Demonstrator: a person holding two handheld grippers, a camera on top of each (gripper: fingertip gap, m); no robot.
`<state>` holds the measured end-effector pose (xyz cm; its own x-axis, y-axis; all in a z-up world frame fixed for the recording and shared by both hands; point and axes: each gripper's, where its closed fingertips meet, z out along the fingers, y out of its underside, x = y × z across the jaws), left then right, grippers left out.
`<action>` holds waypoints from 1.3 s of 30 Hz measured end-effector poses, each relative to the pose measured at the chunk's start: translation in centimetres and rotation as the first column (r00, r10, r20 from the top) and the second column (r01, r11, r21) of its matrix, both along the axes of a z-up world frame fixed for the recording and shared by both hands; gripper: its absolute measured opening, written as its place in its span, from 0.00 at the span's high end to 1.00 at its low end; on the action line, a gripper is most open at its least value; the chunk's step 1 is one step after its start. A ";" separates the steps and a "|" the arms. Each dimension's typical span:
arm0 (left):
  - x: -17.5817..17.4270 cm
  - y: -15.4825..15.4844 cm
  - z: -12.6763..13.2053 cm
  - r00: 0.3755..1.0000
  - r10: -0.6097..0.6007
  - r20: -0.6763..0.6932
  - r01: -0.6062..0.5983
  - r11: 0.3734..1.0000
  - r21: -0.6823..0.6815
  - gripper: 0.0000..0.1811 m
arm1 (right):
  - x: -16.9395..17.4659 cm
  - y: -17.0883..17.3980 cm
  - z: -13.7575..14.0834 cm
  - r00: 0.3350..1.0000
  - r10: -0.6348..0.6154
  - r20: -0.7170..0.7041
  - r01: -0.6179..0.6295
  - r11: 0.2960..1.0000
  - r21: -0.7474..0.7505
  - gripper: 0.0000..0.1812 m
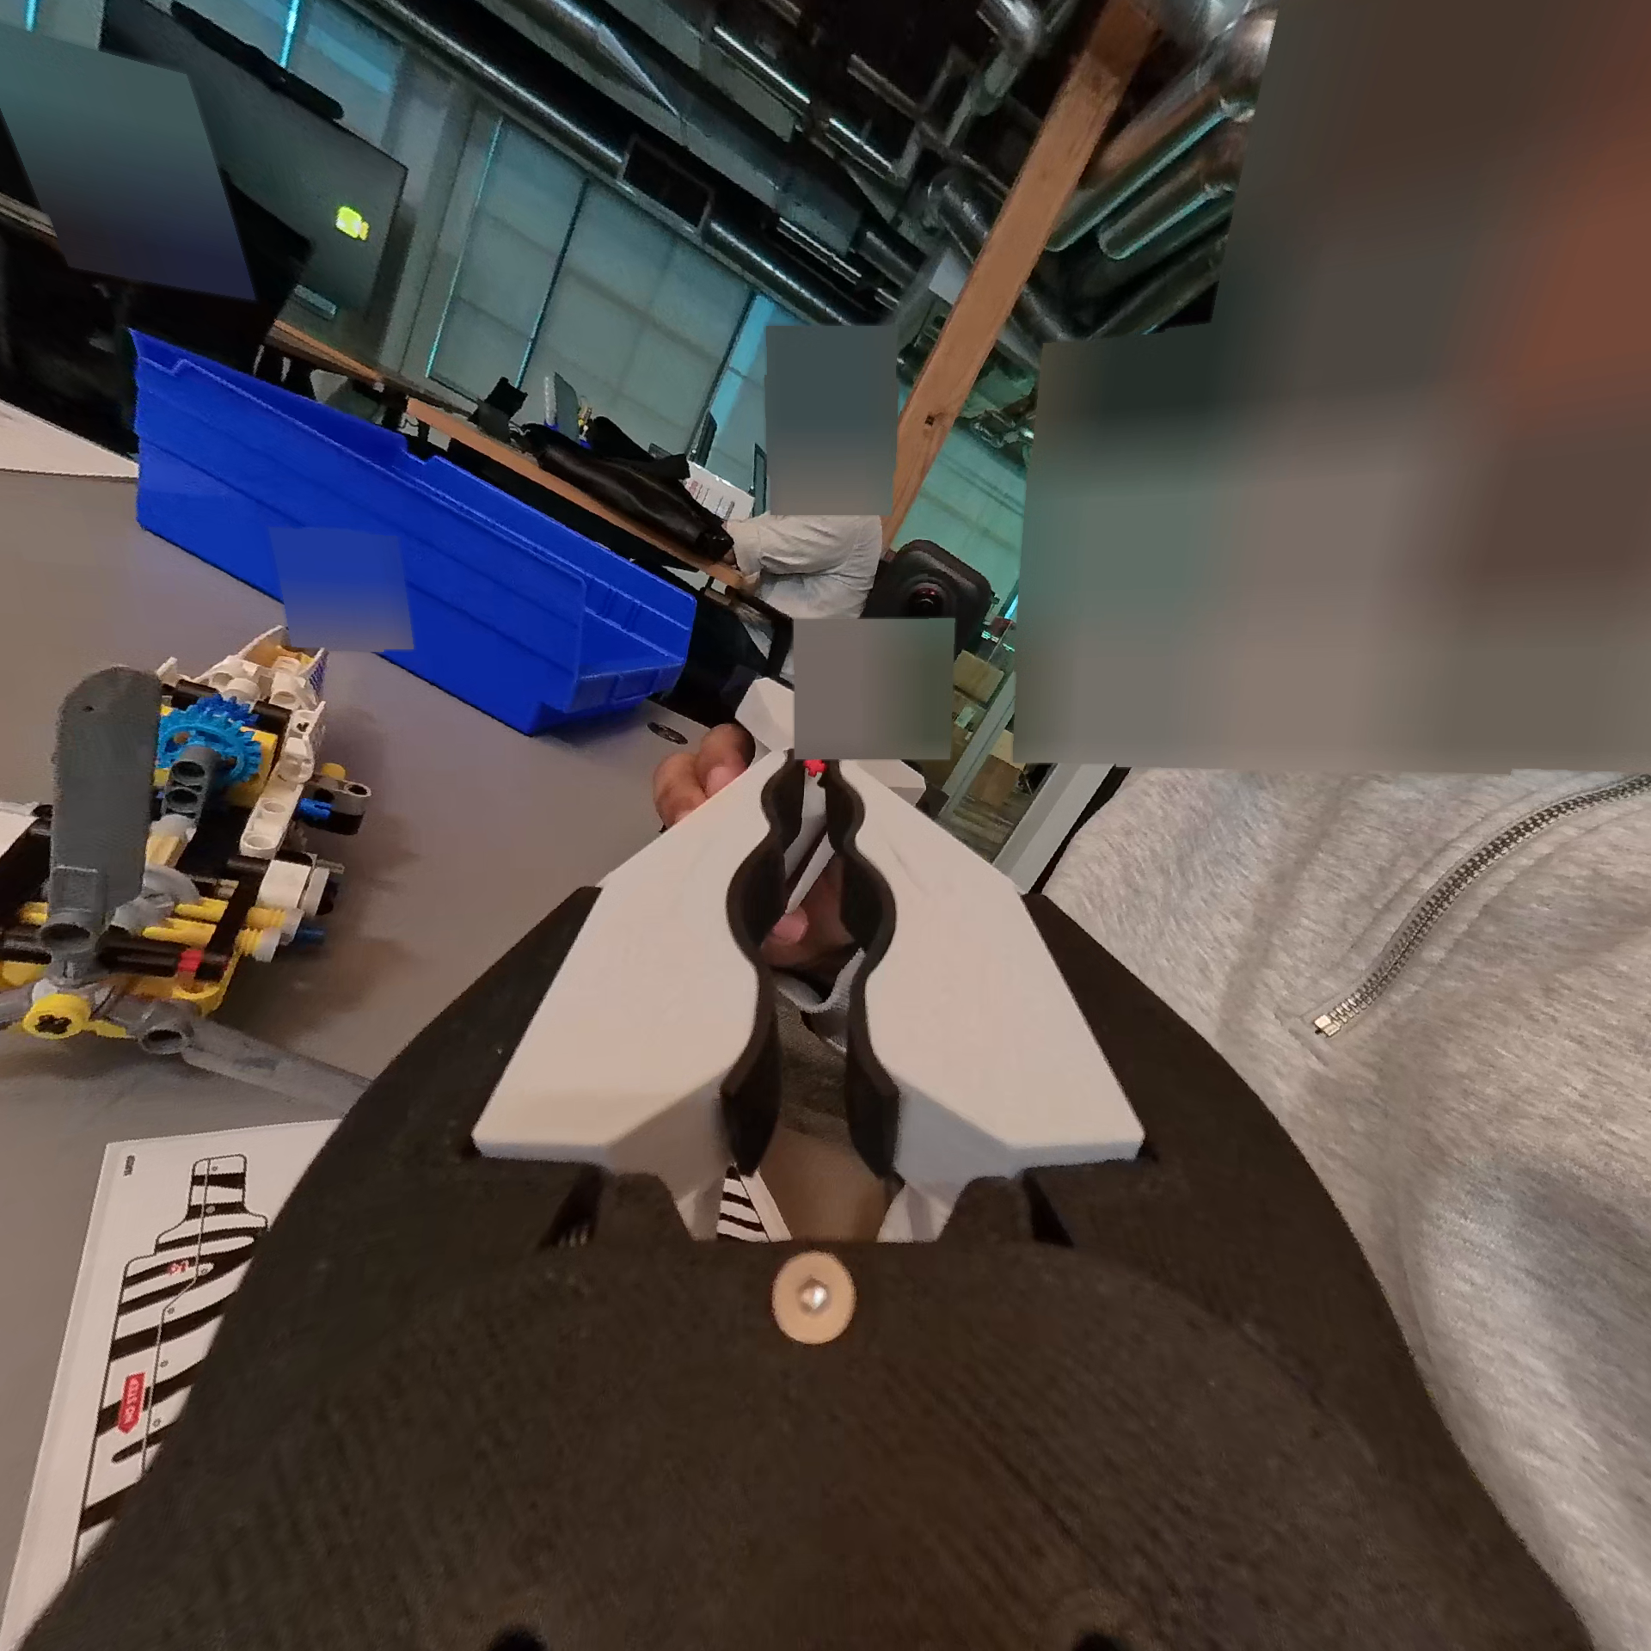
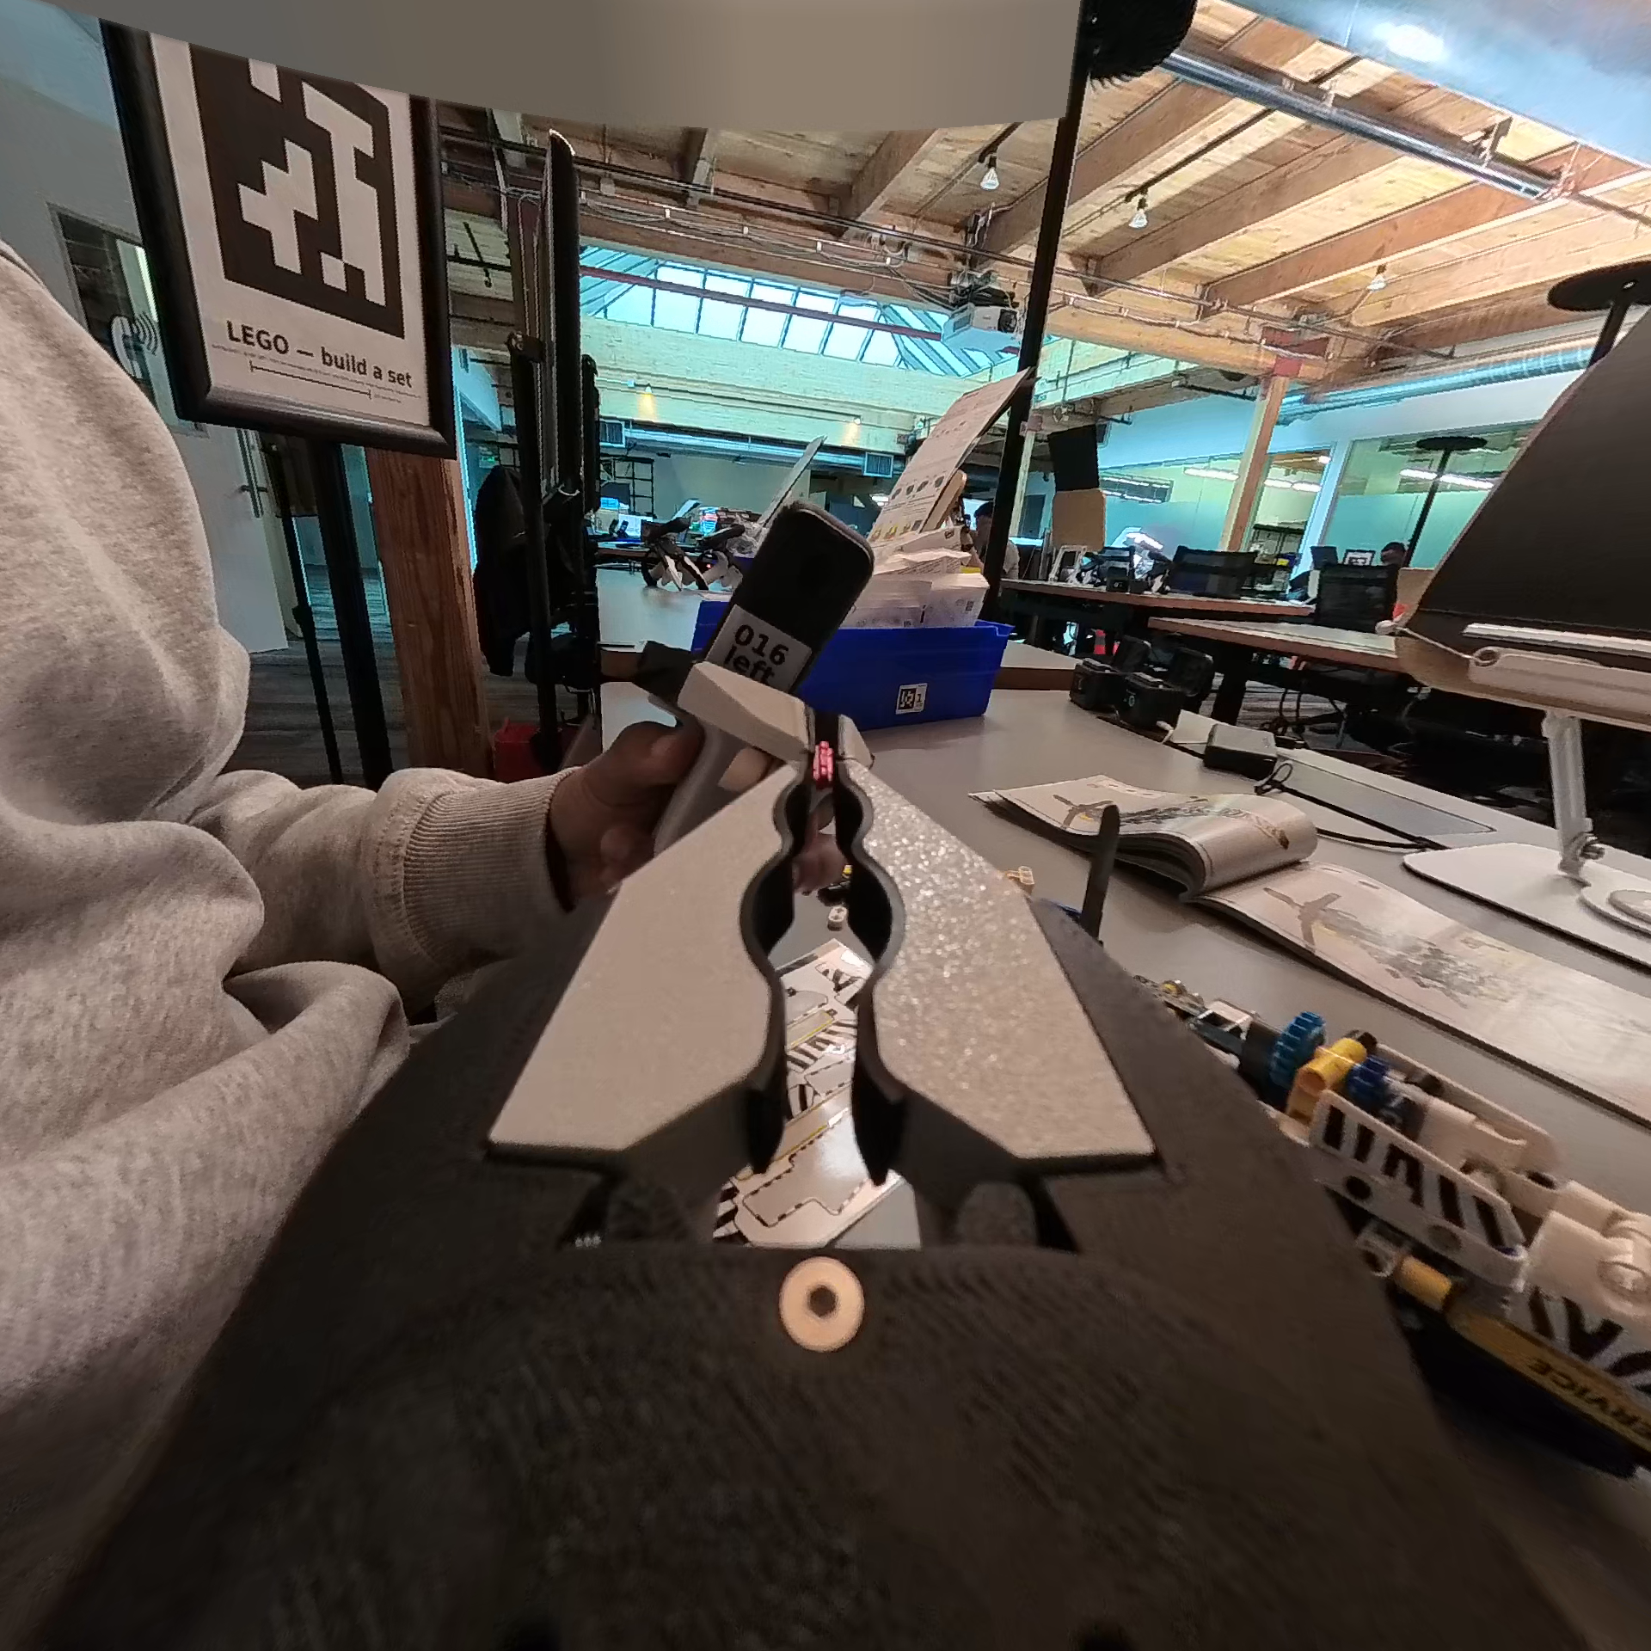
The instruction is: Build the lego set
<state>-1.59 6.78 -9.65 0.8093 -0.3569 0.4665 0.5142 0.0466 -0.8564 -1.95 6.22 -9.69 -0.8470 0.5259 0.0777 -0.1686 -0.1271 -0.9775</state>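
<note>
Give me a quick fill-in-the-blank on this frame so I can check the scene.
1. The storage bin is coloured ___.
2. The small piece at the tips of the right gripper is ___.
3. The instruction booklet lies ___, pages showing.
4. The sticker sheet is printed with black and white ___.

Missing words: blue; red; open; stripes.

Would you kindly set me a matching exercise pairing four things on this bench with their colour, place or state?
Things:
1. bin
2. model
3. booklet
4. red piece

Descriptions:
A. lying open
B. at the left gripper's tips
C. all blue
D. carries a blue gear

Pairs: 1-C, 2-D, 3-A, 4-B
</note>
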 end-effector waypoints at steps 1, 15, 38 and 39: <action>0.0 0.0 0.0 1.000 0.001 0.001 -0.001 1.000 0.001 1.00 | 0.0 0.0 0.0 1.000 -0.001 0.000 0.001 1.000 0.001 0.99; -0.5 -0.7 -0.3 0.999 0.024 -0.038 -0.026 0.998 -0.059 0.91 | 0.0 1.2 0.5 1.000 -0.019 0.024 0.019 0.999 -0.029 0.99; -13.9 -16.1 -5.5 0.781 0.623 -0.046 -0.596 0.720 -0.356 0.96 | -4.5 -1.4 -0.5 0.996 -0.069 0.060 0.067 0.997 0.034 0.99; -14.2 -16.2 -5.8 0.773 0.634 -0.035 -0.598 0.710 -0.371 0.97 | -4.7 -1.6 -0.8 0.995 -0.075 0.062 0.072 0.996 0.050 0.99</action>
<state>-15.76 -9.37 -15.40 0.7408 0.4029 0.5374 0.5501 0.0953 -0.8297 -6.69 4.65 -10.46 -0.8100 0.5842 0.0517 -0.1131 -0.0692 -0.9912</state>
